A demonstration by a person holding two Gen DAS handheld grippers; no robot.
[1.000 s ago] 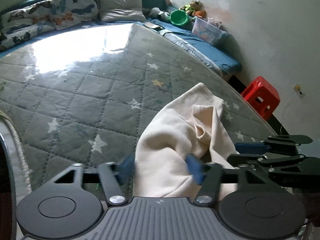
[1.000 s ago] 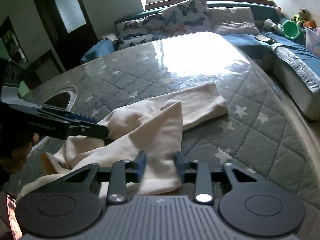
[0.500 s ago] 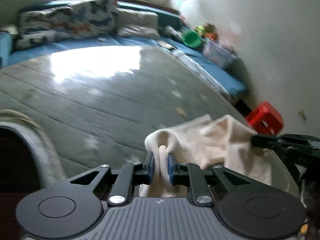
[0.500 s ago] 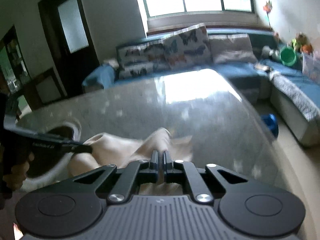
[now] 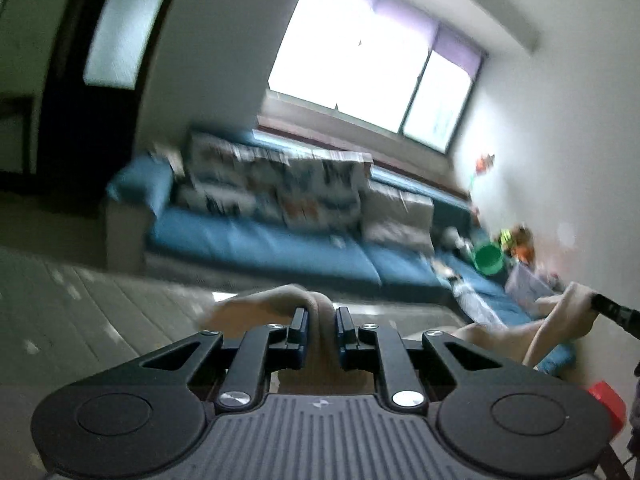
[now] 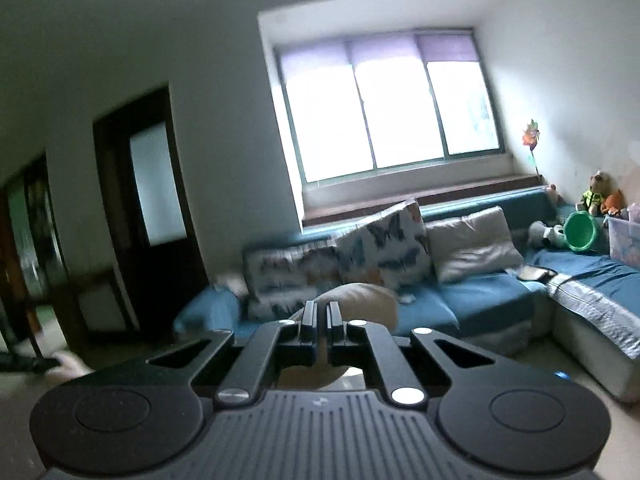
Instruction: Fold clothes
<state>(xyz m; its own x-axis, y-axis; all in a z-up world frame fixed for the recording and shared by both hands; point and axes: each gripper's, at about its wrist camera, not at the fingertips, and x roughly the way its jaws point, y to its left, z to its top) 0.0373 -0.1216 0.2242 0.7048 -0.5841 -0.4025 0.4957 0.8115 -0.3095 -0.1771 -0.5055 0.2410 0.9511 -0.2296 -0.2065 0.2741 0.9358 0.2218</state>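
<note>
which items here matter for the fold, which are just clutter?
In play: cream garment, pinched by left gripper and right gripper.

Lying about: butterfly cushions, grey pillow, blue sofa, green bucket, soft toys, red stool.

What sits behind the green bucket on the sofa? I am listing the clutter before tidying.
Behind the green bucket, plush toys sit against the wall, and a clear storage box stands beside it. The bucket covers whatever lies directly behind its base.
</note>
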